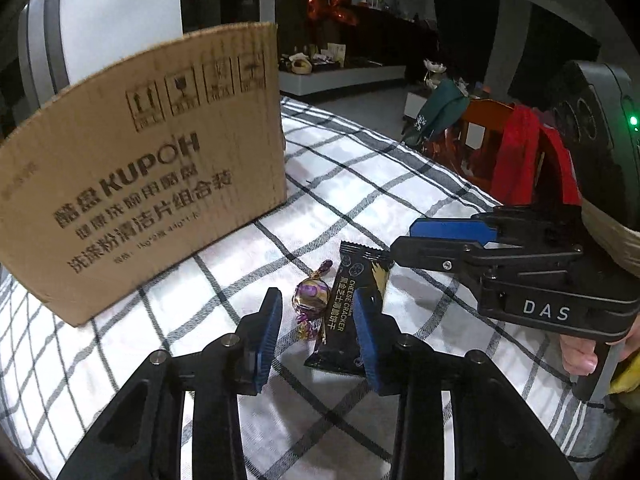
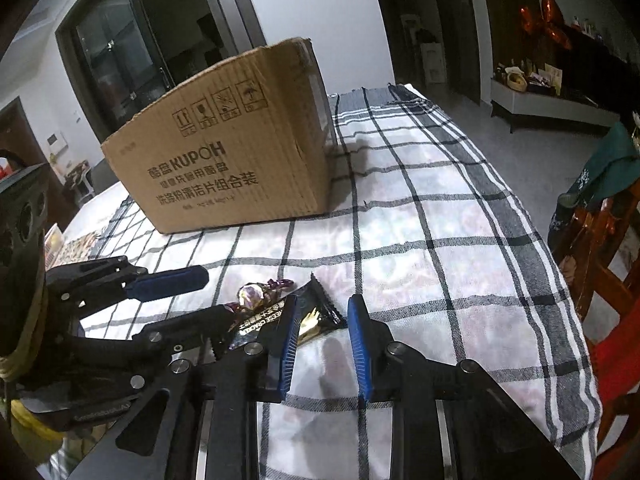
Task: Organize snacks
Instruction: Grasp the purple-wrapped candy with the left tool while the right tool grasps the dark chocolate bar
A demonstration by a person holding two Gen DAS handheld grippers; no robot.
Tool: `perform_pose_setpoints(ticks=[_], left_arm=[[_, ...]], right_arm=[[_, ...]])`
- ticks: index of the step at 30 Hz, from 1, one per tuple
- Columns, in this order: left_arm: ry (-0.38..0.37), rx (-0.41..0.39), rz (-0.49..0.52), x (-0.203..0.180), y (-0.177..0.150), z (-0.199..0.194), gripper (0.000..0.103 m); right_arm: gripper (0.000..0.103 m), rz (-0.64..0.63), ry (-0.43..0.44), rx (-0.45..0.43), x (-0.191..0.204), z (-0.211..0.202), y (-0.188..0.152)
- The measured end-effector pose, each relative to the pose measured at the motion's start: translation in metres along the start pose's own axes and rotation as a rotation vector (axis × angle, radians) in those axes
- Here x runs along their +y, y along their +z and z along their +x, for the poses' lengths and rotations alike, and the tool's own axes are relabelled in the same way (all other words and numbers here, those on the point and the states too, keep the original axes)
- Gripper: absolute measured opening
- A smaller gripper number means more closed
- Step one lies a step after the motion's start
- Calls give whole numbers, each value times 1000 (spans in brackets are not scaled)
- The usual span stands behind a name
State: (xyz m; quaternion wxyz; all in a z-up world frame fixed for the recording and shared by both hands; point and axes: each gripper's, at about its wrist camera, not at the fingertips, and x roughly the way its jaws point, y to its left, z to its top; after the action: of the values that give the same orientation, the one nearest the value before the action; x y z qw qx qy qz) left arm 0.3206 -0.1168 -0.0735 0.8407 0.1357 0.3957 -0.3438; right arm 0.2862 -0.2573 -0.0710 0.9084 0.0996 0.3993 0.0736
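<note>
Wrapped candy (image 1: pixel 310 298) lies between the left tool's (image 1: pixel 318 318) parted jaws.

A black cracker packet (image 1: pixel 352 304) with gold print lies flat on the checked cloth, a purple-and-gold foil-wrapped candy (image 1: pixel 311 299) just beside its long edge, both well in front of the open cardboard box (image 1: pixel 152 160).

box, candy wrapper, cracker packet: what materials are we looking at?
Box: brown corrugated cardboard, matte; a raw, torn-looking top edge. Candy wrapper: looks like metallic foil or film, shiny purple and gold, twisted ends. Cracker packet: probably glossy black plastic film, with a serrated end seam and reflections.
</note>
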Motion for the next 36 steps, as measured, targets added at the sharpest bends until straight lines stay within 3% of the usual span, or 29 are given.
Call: perform_pose_setpoints(ticks=[2, 21, 24, 36], left_arm=[[-2, 5, -7, 2, 0, 3, 34], [-6, 34, -51, 11, 1, 25, 31], [-16, 33, -68, 12, 2, 25, 26], [-15, 20, -89, 8, 3, 19, 24]], right_arm=[[20, 4, 4, 9, -1, 3, 0], [15, 39, 36, 40, -10, 21, -1], [8, 34, 43, 44, -10, 22, -1], [3, 20, 34, -13, 1, 0, 2]])
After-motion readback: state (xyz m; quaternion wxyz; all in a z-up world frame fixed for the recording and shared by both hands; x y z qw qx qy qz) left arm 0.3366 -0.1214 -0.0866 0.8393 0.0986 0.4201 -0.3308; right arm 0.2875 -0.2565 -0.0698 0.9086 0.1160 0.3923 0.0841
